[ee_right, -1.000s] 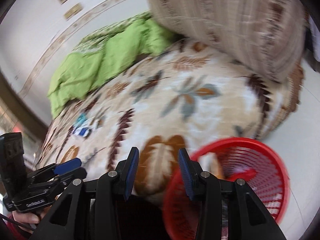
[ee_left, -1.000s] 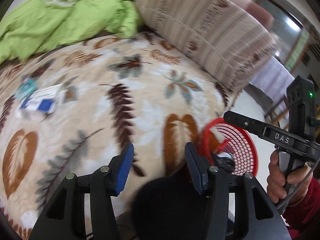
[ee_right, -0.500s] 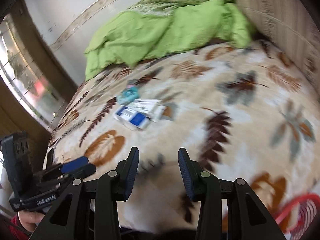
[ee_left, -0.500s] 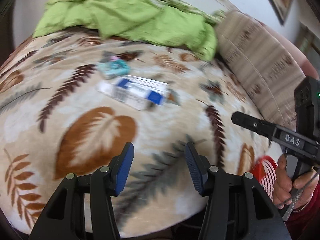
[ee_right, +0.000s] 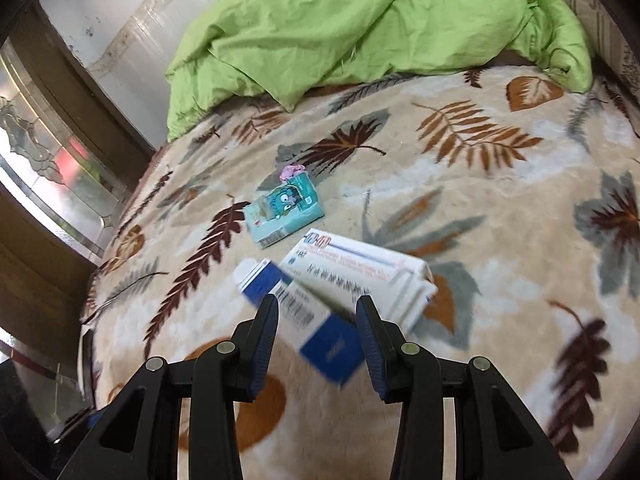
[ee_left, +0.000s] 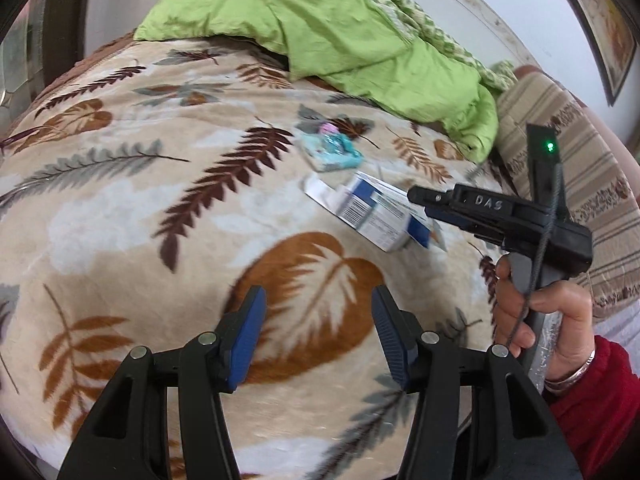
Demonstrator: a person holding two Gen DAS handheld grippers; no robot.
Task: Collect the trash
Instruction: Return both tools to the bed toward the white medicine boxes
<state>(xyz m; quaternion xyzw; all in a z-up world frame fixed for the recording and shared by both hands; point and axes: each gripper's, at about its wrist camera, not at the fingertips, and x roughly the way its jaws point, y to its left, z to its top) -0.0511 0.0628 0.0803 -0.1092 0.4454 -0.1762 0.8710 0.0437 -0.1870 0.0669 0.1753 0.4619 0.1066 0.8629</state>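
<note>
Through my left wrist view, my left hand-held gripper (ee_left: 318, 338) hangs released and empty over the leaf-print blanket (ee_left: 120, 208), while the blue-and-white boxes (ee_left: 376, 216) and the teal packet (ee_left: 330, 152) lie further up the bed, the right tool's tip just above the boxes. Through my right wrist view, my right hand-held gripper (ee_right: 316, 334) is released with its jaws framing the nearer blue-and-white box (ee_right: 304, 316), no pad pressing it; I judge this the reach-for-trash step, and next I must lower and clench squarely across the box

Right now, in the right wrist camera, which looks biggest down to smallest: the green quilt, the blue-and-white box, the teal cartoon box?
1. Green quilt, easily biggest.
2. Blue-and-white box, though it sits nearest the camera, which flatters it.
3. Teal cartoon box, smallest.
</note>
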